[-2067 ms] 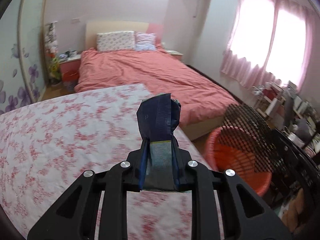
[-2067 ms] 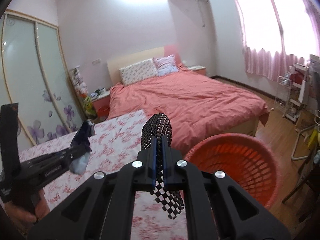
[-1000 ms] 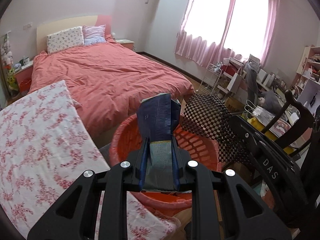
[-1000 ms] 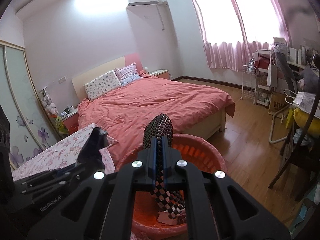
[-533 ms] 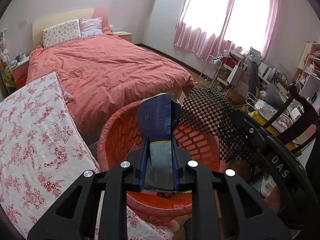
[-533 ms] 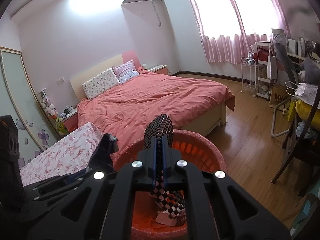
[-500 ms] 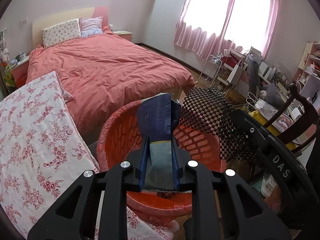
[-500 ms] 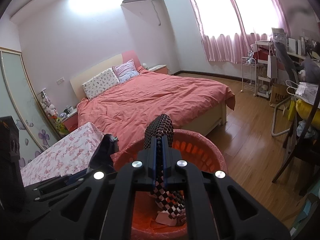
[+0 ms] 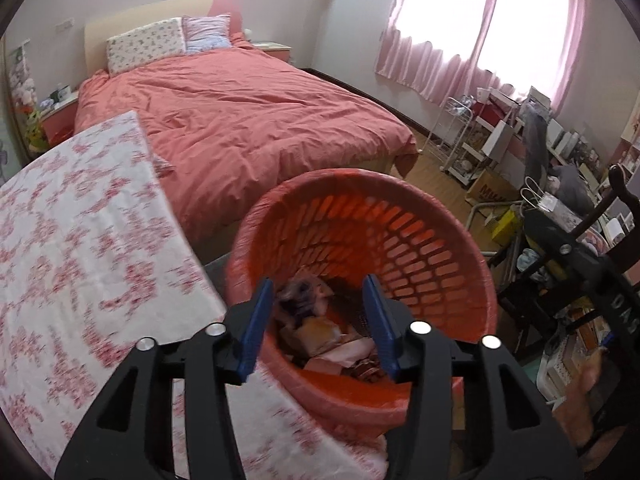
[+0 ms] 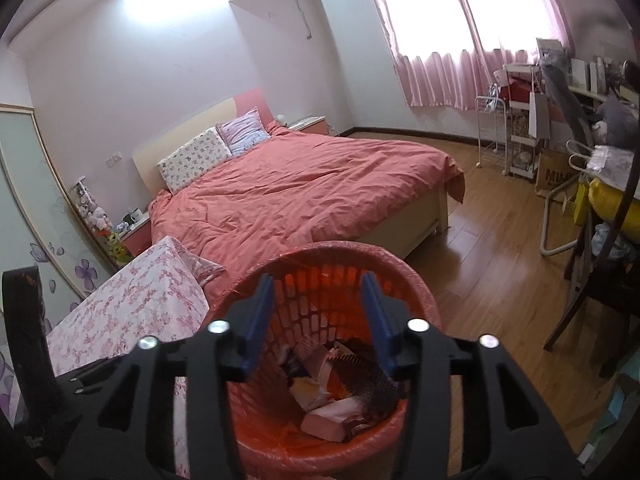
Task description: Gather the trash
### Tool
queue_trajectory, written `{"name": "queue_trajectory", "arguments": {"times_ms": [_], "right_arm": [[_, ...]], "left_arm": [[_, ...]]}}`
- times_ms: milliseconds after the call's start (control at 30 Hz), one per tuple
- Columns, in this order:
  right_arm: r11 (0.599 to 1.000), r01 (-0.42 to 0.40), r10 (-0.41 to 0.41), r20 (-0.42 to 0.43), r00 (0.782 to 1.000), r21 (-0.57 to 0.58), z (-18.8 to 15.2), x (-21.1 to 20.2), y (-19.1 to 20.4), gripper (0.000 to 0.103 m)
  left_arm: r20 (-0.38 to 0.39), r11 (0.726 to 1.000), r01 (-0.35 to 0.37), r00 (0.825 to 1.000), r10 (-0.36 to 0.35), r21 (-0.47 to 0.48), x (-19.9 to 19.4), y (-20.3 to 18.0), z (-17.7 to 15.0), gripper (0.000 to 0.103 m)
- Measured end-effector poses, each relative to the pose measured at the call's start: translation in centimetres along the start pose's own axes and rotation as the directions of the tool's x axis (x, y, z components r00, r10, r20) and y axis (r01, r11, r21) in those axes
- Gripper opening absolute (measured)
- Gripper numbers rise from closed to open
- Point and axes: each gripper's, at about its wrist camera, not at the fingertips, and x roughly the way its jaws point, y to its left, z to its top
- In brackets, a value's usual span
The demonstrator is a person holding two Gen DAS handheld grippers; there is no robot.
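An orange slatted trash basket [image 9: 420, 216] stands beside the floral-covered table; it also shows in the right wrist view [image 10: 340, 252]. Loose trash [image 9: 320, 332] lies in its bottom, with a checkered wrapper [image 10: 372, 380] and a dark blue wrapper [image 10: 298, 362] among pale papers. My left gripper [image 9: 320, 312] is open and empty just above the basket's near rim. My right gripper [image 10: 320, 312] is open and empty over the basket. Part of the right gripper's body [image 9: 592, 280] shows at the right of the left wrist view.
A table with a pink floral cloth [image 9: 72, 240] lies left of the basket. A bed with a coral cover [image 9: 240, 112] stands behind. A dark wooden chair [image 9: 600, 220], a wire rack [image 10: 504, 136] and cluttered shelves fill the right side. Wood floor [image 10: 500, 248] lies between bed and chair.
Both grippers have opened over the basket. The dark blue wrapper has left my left gripper and the checkered wrapper has left my right one; both now lie in the basket.
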Motion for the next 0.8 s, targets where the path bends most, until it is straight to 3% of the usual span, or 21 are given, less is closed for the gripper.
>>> {"name": "queue_trajectory", "arguments": {"times_ms": [100, 333, 500, 633, 800], "right_arm": [[1.0, 0.005, -0.004, 0.025, 1.0, -0.025, -0.3, -1.7, 0.4, 0.072], [0.995, 0.023, -0.016, 0.07, 0.997, -0.101, -2.0, -6.4, 2.5, 0.092], [0.991, 0.039, -0.027, 0.09, 0.996, -0.131, -3.8, -10.0, 3.9, 0.096], [0.991, 0.034, -0.023, 0.087, 0.996, -0.126, -5.1, -12.3, 4.3, 0.097], [0.986, 0.053, -0.039, 0.088, 0.995, -0.16, -7.4, -14.7, 5.3, 0.098]], "left_arm": [[0.032, 1.0, -0.024, 0.999, 0.024, -0.009, -2.1, 1.3, -0.9, 0.059], [0.145, 0.995, -0.098, 0.984, 0.102, -0.034, -8.3, 3.8, -4.0, 0.083], [0.205, 0.986, -0.154, 0.965, 0.165, -0.07, -12.1, 4.8, -6.5, 0.095], [0.256, 0.973, -0.212, 0.939, 0.23, -0.096, -14.8, 5.1, -8.4, 0.101], [0.31, 0.956, -0.262, 0.905, 0.291, -0.133, -17.3, 5.2, -10.9, 0.101]]}}
